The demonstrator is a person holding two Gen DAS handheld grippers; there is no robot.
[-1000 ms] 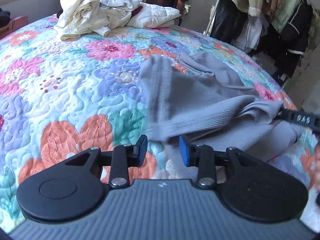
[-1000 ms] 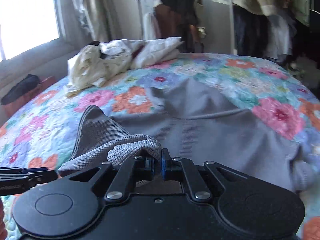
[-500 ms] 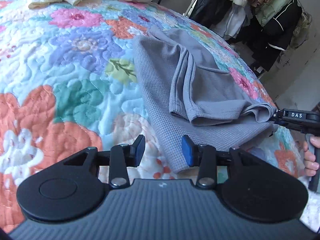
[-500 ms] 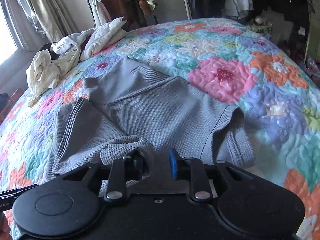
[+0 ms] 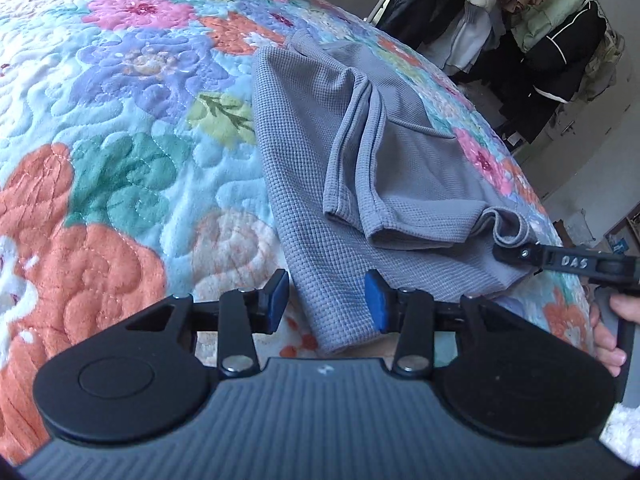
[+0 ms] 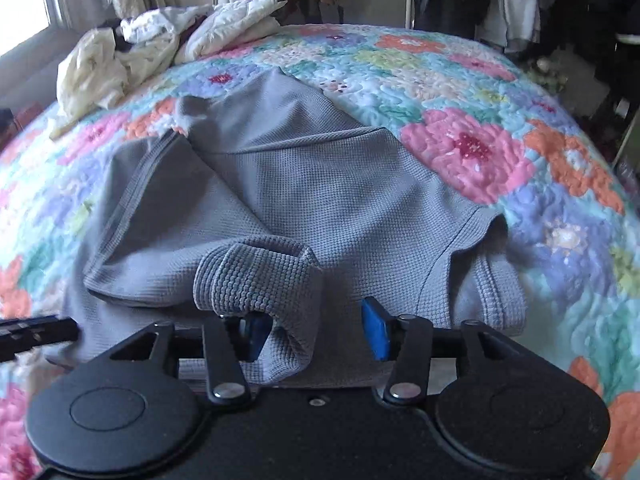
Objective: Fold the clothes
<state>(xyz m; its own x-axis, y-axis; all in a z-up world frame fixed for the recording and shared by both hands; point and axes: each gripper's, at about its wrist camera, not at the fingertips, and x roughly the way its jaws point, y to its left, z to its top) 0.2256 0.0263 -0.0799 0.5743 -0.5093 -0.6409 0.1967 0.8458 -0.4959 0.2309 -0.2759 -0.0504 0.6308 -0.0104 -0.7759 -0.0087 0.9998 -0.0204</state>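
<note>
A grey waffle-knit shirt (image 5: pixel 320 184) lies partly folded on the floral quilt, also in the right wrist view (image 6: pixel 320 184). My left gripper (image 5: pixel 326 306) is open, its fingers either side of the shirt's near hem corner. My right gripper (image 6: pixel 316 330) is open; a rolled grey cuff (image 6: pixel 256 276) drapes over its left finger, between the pads. The right gripper's tip (image 5: pixel 516 254) shows in the left wrist view, touching the cuff at the shirt's right side.
The floral quilt (image 5: pixel 120 160) covers the bed. A pile of white and cream clothes (image 6: pixel 160 52) lies at the far end. Hanging dark garments on a rack (image 5: pixel 520 40) stand beyond the bed's right edge. The left gripper's tip (image 6: pixel 36 330) shows at left.
My right gripper has opened and let go of the grey cuff, which now rests loose over its left finger. Both grippers moved nearer the shirt's near edge; the folded sleeve now lies flat.
</note>
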